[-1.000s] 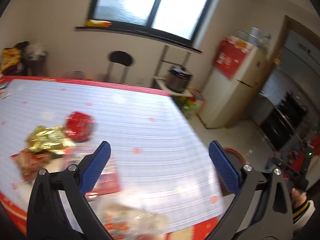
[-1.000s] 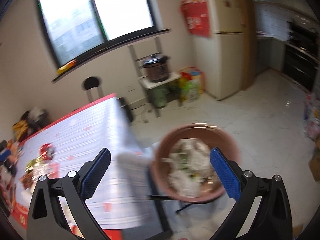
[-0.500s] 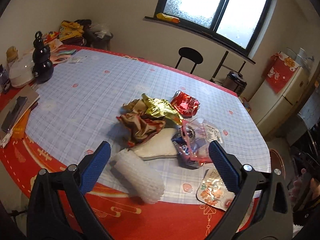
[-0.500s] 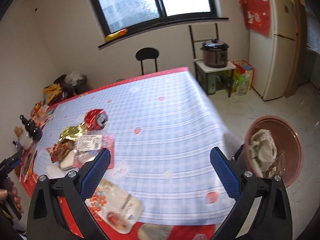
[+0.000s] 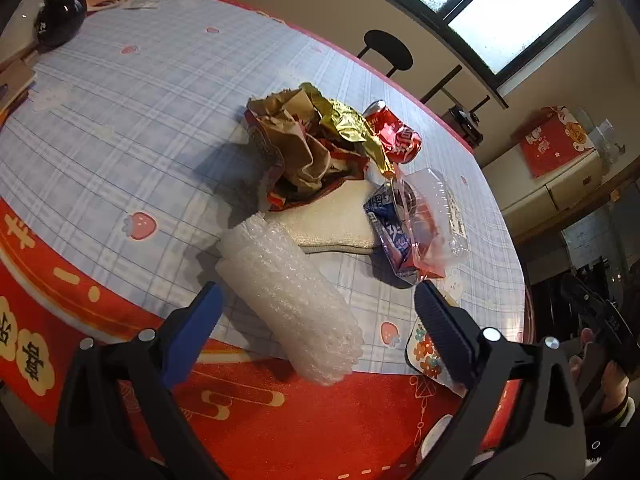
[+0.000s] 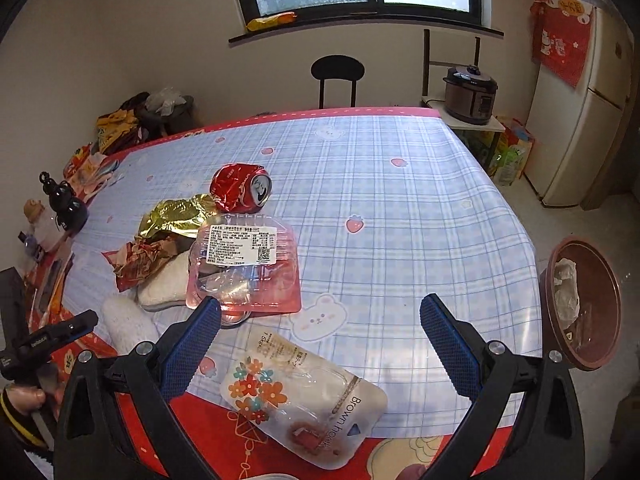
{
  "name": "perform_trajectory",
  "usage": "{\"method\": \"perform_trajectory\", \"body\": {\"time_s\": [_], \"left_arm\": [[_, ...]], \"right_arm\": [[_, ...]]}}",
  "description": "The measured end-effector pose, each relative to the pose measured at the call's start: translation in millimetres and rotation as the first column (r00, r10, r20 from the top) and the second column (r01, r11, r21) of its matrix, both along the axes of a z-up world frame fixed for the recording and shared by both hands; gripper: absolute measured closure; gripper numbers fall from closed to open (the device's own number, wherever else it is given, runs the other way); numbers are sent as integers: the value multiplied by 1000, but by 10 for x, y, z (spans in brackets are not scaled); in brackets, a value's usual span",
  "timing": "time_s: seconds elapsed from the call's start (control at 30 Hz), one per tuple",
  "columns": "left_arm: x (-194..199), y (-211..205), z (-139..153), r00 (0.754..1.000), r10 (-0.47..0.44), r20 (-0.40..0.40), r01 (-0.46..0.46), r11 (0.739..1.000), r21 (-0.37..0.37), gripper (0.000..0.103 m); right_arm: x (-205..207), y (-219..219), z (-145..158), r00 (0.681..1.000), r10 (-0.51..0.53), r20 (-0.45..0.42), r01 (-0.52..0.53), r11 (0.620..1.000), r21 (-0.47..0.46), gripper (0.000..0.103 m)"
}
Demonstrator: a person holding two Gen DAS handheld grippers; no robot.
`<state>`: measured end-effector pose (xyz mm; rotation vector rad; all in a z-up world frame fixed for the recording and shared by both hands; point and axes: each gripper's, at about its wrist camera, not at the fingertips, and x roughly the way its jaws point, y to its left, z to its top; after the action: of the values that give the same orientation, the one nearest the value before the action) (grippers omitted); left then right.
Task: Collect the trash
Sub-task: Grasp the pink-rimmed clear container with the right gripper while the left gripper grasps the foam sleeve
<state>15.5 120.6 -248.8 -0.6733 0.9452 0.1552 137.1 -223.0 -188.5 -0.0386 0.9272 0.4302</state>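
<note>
Table [image 6: 400,208]: checked cloth with a red border, the bearer of everything you have to clear.

Bin [image 6: 580,304]: brown, on the floor just off the table's right corner, some crumpled waste already in it; it likely sits there so your right arm can drop things in easily.

Bubble wrap roll [image 5: 288,300]: lies at the near edge, straight ahead of your left gripper [image 5: 316,312], whose jaws stand wide and empty on either side of its line, probably your next pick.

Clear plastic box [image 6: 244,264]: labelled lid up, leaning on the heap, just beyond your right gripper [image 6: 320,332].

Flat pouch [image 6: 304,392]: flower print, half over the red border, below and between your right jaws, which are also wide and hold nothing.

Crumpled wrappers [image 5: 304,148]: brown and gold, piled mid-table over a white pad [image 5: 336,224].

Red can [image 6: 240,188]: dented, on its side, touching the gold foil at the far end of the heap.
</note>
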Motion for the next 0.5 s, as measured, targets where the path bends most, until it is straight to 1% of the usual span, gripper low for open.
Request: {"method": "perform_trajectory", "body": {"time_s": [0.1, 0.2, 0.27, 0.43, 0.5], "left_arm": [[113, 46, -195, 999, -26, -37, 24, 999, -49, 13], [203, 74, -378, 996, -54, -76, 48, 995, -85, 14], [248, 85, -481, 993, -76, -92, 66, 992, -108, 14], [269, 116, -632, 987, -118, -106, 106, 987, -119, 17], [247, 158, -675, 986, -124, -109, 110, 986, -123, 25]], "right_arm": [[-45, 195, -21, 1000, 19, 1, -19, 999, -40, 5], [-74, 423, -73, 998, 56, -10, -57, 996, -75, 5], [-80, 560, -109, 997, 79, -20, -80, 994, -78, 5], [-17, 1039, -318, 988, 143, -57, -148, 985, -90, 5], [30, 1257, -449, 984, 168, -68, -175, 977, -125, 5]]}}
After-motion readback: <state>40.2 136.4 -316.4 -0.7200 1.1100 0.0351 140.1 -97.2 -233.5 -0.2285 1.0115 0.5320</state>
